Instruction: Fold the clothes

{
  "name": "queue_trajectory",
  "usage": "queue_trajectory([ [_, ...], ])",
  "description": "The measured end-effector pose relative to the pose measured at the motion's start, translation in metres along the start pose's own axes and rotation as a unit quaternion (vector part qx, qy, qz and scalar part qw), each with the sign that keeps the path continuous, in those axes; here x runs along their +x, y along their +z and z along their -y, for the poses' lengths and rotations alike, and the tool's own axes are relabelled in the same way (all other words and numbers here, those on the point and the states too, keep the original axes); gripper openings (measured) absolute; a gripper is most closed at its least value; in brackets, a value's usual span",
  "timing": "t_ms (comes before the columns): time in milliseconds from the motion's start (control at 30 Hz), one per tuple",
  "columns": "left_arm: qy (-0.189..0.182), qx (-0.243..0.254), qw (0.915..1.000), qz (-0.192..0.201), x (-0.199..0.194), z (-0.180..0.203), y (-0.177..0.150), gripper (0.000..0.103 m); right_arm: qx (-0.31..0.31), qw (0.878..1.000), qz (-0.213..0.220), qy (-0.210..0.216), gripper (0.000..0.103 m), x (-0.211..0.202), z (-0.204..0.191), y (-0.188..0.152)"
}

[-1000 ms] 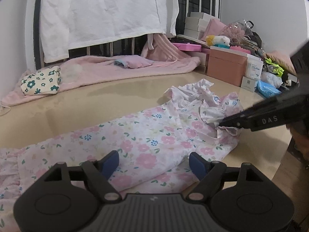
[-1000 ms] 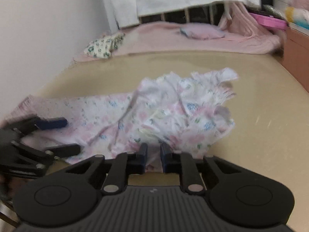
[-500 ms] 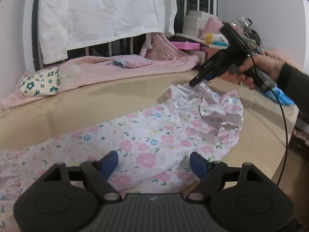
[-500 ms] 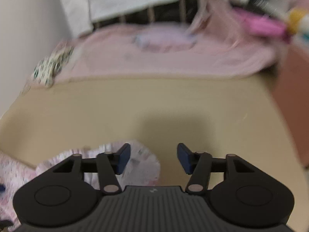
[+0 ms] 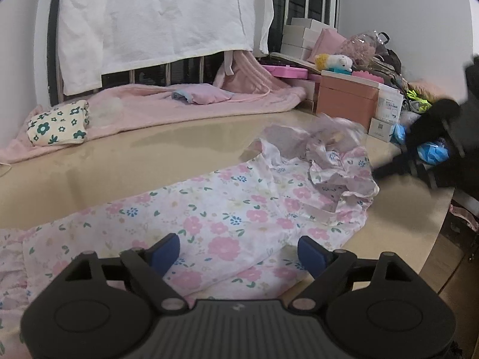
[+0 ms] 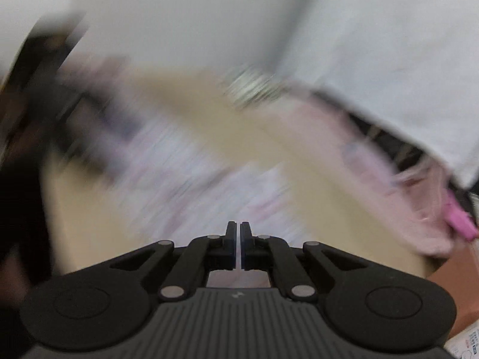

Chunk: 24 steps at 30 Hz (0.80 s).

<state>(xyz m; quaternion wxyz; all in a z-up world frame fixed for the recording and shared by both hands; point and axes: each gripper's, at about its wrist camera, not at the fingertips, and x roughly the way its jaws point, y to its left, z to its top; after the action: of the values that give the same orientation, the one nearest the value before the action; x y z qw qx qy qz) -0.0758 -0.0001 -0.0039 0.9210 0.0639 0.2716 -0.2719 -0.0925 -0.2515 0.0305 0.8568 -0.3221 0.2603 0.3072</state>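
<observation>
A white garment with pink and blue flowers [image 5: 227, 209] lies stretched across the beige table [image 5: 149, 161], its far right end crumpled. My left gripper [image 5: 239, 251] hovers low over the garment's near edge, its jaws opening wide, cloth beneath them but not pinched. In the left wrist view my right gripper [image 5: 386, 170] is a dark blur at the crumpled end's right side. Its own view is smeared by motion and tilted. There the right gripper [image 6: 238, 230] is closing, its pads almost touching, with nothing visible between them, above the blurred garment [image 6: 185, 185].
A pink blanket [image 5: 155, 104] and a folded flowered cloth [image 5: 57, 124] lie at the table's back. A white sheet [image 5: 155, 15] hangs over a rail behind. Boxes and clutter [image 5: 347, 101] crowd the back right. The table's rounded edge [image 5: 434, 233] runs down the right.
The right gripper swung from above the garment's far end to its right side, rolled, and closed its jaws. The crumpled end has shifted. The left gripper stayed put and opened a little wider.
</observation>
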Motion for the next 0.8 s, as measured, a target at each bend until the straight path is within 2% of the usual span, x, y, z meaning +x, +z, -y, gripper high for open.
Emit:
queue_trajectory([
  [33,0.0,0.001,1.0,0.0,0.0,0.0,0.0,0.086,-0.018,1.0,-0.018,0.006,0.006,0.002,-0.011,-0.002],
  [100,-0.001,-0.001,1.0,0.0,0.0,0.0,0.0,0.086,-0.02,0.999,-0.026,0.016,0.02,-0.003,-0.017,0.001],
  [133,-0.002,-0.002,1.0,0.001,0.0,-0.001,0.0,0.086,-0.006,1.0,-0.012,0.018,0.027,-0.011,-0.011,0.005],
  [200,-0.002,-0.001,1.0,0.0,0.0,0.0,0.0,0.086,0.034,0.998,0.052,-0.016,0.064,-0.024,0.012,0.015],
  [233,-0.002,-0.001,1.0,-0.001,0.0,0.0,0.0,0.086,0.056,0.994,0.081,-0.04,0.071,-0.026,0.026,0.02],
  [267,-0.001,0.001,1.0,-0.002,0.0,0.0,0.0,0.087,0.077,0.991,0.091,-0.059,0.076,-0.019,0.043,0.025],
  [367,-0.002,0.001,1.0,-0.002,0.0,0.0,0.0,0.087,0.134,0.987,0.062,-0.058,0.073,0.023,0.102,0.04],
  [400,-0.003,0.0,1.0,-0.001,0.0,0.0,0.0,0.087,0.143,0.988,0.046,-0.043,0.064,0.041,0.118,0.041],
  [433,-0.004,-0.002,1.0,-0.001,0.0,-0.001,0.0,0.087,0.15,0.988,0.022,-0.019,0.053,0.058,0.13,0.039],
  [467,-0.005,-0.004,1.0,0.0,-0.001,-0.001,0.0,0.087,0.159,0.987,-0.007,0.003,0.009,0.072,0.137,0.036],
  [500,-0.005,-0.004,1.0,0.0,-0.001,-0.001,0.0,0.087,0.159,0.987,-0.026,0.024,0.001,0.083,0.14,0.034],
  [533,-0.005,-0.004,1.0,0.001,-0.001,-0.001,0.0,0.087,0.136,0.99,-0.016,0.032,0.001,0.082,0.133,0.032],
  [600,-0.005,-0.004,1.0,0.0,-0.001,-0.001,0.0,0.087,0.088,0.995,0.037,0.012,0.001,0.056,0.115,0.029],
  [667,-0.005,-0.002,1.0,-0.001,-0.001,0.0,0.0,0.087,0.053,0.996,0.067,-0.005,0.001,0.021,0.092,0.024],
  [733,-0.005,-0.002,1.0,-0.001,-0.001,0.0,0.0,0.088,0.009,0.998,0.065,-0.017,0.001,0.0,0.067,0.017],
  [800,-0.005,-0.003,1.0,0.0,-0.001,-0.001,0.0,0.088,-0.046,0.998,0.031,-0.019,0.001,-0.007,0.037,0.009],
])
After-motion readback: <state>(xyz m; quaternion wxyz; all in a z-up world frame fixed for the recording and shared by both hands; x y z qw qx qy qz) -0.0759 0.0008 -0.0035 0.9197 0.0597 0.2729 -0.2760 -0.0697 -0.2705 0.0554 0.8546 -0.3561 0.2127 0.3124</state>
